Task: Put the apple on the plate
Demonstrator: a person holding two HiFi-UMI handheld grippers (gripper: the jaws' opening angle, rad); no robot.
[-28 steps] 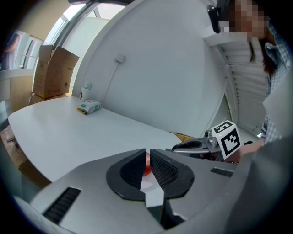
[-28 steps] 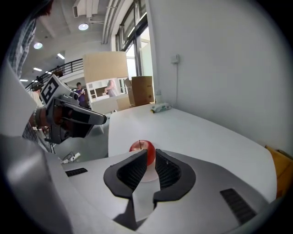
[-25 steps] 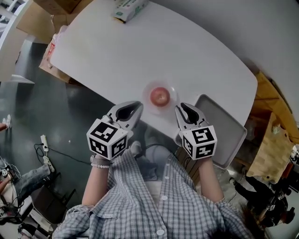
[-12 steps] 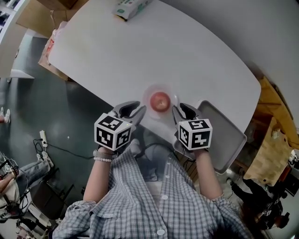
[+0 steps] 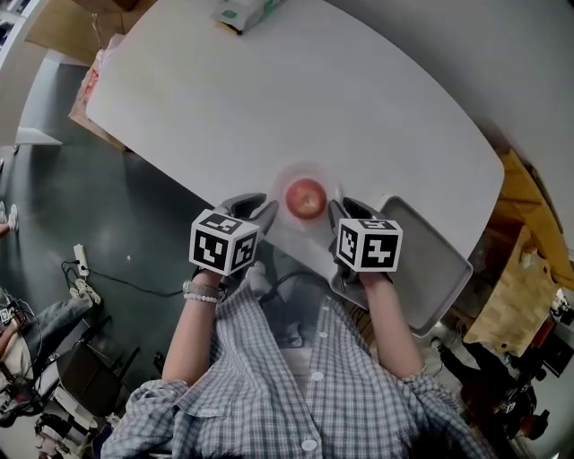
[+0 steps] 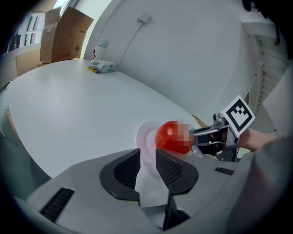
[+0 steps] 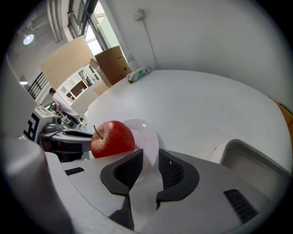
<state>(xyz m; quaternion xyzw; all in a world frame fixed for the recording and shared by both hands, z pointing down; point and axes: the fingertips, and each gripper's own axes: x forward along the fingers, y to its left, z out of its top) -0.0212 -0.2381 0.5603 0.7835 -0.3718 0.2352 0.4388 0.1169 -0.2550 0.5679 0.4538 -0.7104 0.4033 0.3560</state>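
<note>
A red apple [image 5: 306, 197] rests on a small clear plate [image 5: 280, 177] close to the near edge of the white table [image 5: 269, 99]. My left gripper [image 5: 266, 212] is just left of the plate, shut down to a thin slit with nothing between its pads. My right gripper [image 5: 334, 213] is just right of it, shut the same way and empty. In the left gripper view the apple [image 6: 170, 136] and plate [image 6: 144, 137] lie past the jaws [image 6: 147, 153], with the right gripper [image 6: 219, 137] behind. The right gripper view shows the apple [image 7: 112, 138] left of the jaws [image 7: 151, 154].
A grey tray [image 5: 439, 260] sits at the table's right end, beside my right gripper. A green-and-white packet [image 5: 242, 11] lies at the far edge. Cardboard boxes [image 5: 90, 22] stand off the table's far left. Dark floor with cables [image 5: 99, 278] lies below the near edge.
Both grippers have drawn closer in beside the plate, one on each side. The apple stays on the plate.
</note>
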